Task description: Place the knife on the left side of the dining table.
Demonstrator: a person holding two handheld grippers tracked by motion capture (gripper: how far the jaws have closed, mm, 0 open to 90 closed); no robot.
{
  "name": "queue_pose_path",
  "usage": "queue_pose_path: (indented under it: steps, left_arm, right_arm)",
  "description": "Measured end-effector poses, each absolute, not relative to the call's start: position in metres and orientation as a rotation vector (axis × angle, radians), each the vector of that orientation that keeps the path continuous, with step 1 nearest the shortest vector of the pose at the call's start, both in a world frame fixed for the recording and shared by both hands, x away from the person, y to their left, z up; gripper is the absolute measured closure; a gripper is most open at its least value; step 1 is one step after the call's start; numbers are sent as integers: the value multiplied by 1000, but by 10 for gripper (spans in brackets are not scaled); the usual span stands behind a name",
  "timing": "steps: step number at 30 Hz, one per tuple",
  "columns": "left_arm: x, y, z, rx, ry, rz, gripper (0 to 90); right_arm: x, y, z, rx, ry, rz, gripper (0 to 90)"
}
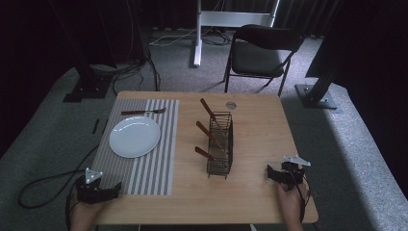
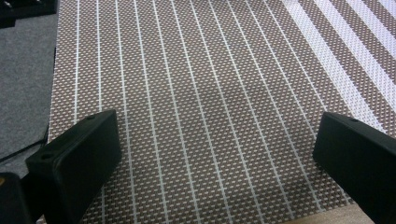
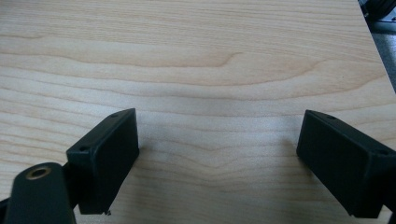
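From the high view, a light wooden table (image 1: pixel 260 130) stands on grey carpet in a dark room, one black folding chair (image 1: pixel 262 53) behind it and a white stand frame (image 1: pixel 231 19) beyond. One striped placemat (image 1: pixel 149 159) covers the table's left part, carrying one white plate (image 1: pixel 134 136) and one fork (image 1: pixel 143 112) just past it. One black wire rack (image 1: pixel 220 144) stands mid-table with three brown-handled utensils (image 1: pixel 208 131) leaning out of it. The left gripper (image 1: pixel 113 188) sits at the near left corner on the placemat's edge, hand behind it; the right gripper (image 1: pixel 270 174) rests low at the near right, well apart from the rack. Left gripper view: jaws spread wide over the placemat (image 2: pixel 210 93), nothing between them, grey carpet at left. Right gripper view: jaws wide apart too, empty, over bare wood (image 3: pixel 210 60) near the table's edge.
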State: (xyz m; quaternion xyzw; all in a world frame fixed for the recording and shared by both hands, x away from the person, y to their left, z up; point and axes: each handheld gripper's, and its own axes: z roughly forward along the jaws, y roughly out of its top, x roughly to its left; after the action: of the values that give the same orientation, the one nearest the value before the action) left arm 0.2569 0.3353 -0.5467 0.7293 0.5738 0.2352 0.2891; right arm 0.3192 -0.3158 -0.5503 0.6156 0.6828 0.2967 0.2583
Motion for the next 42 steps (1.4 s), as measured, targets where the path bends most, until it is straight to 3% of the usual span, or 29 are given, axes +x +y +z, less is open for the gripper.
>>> queue_pose_path:
  steps: [24,42]
  left_arm:
    - [257,331,-544,1969,1518,615,25]
    - [259,304,-528,1987,1369,518,26]
  right_arm:
    - [319,-316,-550,1669,1851,805,121]
    - [319,-316,-550,1669,1851,805,121]
